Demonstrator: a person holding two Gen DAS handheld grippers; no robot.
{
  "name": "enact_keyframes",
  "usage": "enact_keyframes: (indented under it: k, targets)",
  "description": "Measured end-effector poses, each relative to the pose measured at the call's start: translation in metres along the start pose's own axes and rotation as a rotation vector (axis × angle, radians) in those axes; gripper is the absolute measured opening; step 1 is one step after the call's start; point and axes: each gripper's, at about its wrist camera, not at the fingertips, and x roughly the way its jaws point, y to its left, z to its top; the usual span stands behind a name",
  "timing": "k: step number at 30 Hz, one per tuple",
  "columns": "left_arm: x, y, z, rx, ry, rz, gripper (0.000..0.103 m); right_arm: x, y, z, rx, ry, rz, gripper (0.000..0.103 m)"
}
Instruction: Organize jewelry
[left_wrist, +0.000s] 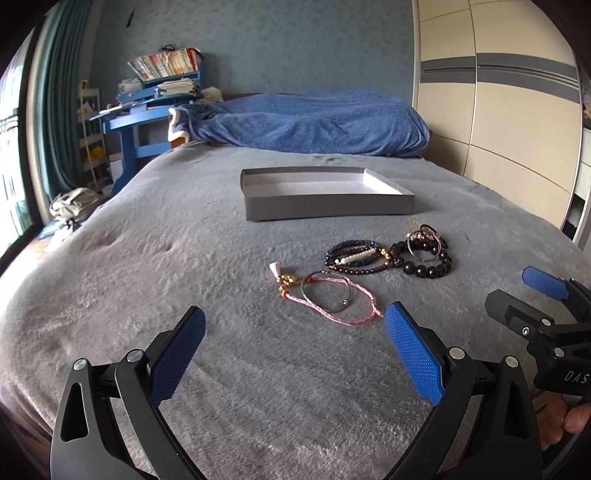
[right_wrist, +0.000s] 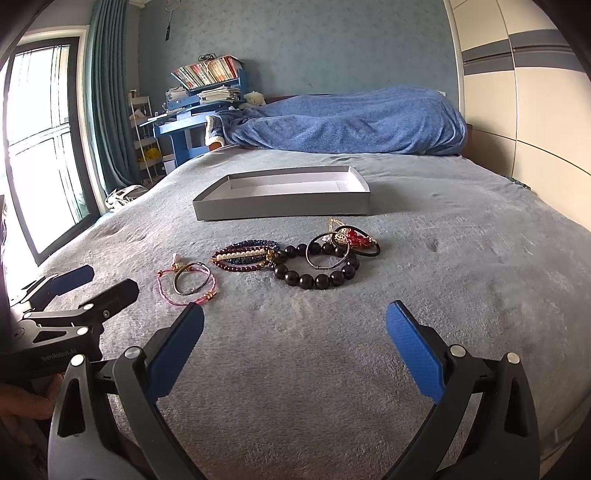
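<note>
Several bracelets lie in a loose row on the grey bed cover. A pink cord bracelet (left_wrist: 334, 301) (right_wrist: 186, 284) with a thin metal bangle on it is nearest the left. Small-bead strands (left_wrist: 356, 255) (right_wrist: 245, 255) lie in the middle. A large dark bead bracelet (left_wrist: 428, 264) (right_wrist: 317, 271) and a red and gold piece (right_wrist: 351, 234) lie at the right. An open grey box (left_wrist: 325, 206) (right_wrist: 282, 206) stands behind them, empty. My left gripper (left_wrist: 293, 319) is open, just short of the pink cord. My right gripper (right_wrist: 295, 319) is open, just short of the dark beads.
A rumpled blue blanket (left_wrist: 317, 122) (right_wrist: 351, 120) lies across the far end of the bed. A blue desk with books (left_wrist: 147, 110) stands at the far left. A wardrobe (left_wrist: 517, 110) runs along the right. A window (right_wrist: 40, 140) is on the left.
</note>
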Motion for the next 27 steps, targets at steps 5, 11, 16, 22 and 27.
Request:
enact_keyframes:
  k: [5, 11, 16, 22, 27]
  targets:
    - [0.000, -0.005, 0.001, 0.021, 0.009, 0.013, 0.097, 0.000, 0.000, 0.000, 0.002, 0.000, -0.001, 0.097]
    - [0.002, -0.004, 0.002, 0.011, 0.029, 0.018, 0.097, 0.000, 0.000, 0.000, 0.002, 0.001, 0.000, 0.097]
    - [0.006, -0.004, 0.002, 0.012, 0.054, -0.001, 0.096, 0.001, 0.000, 0.000, -0.002, 0.005, -0.004, 0.097]
    - [0.017, -0.008, 0.007, 0.009, 0.092, -0.055, 0.085, 0.003, -0.001, 0.001, 0.008, 0.020, -0.003, 0.097]
    - [0.035, -0.001, 0.011, -0.047, 0.154, -0.081, 0.072, 0.009, -0.005, 0.006, 0.032, 0.042, 0.002, 0.097]
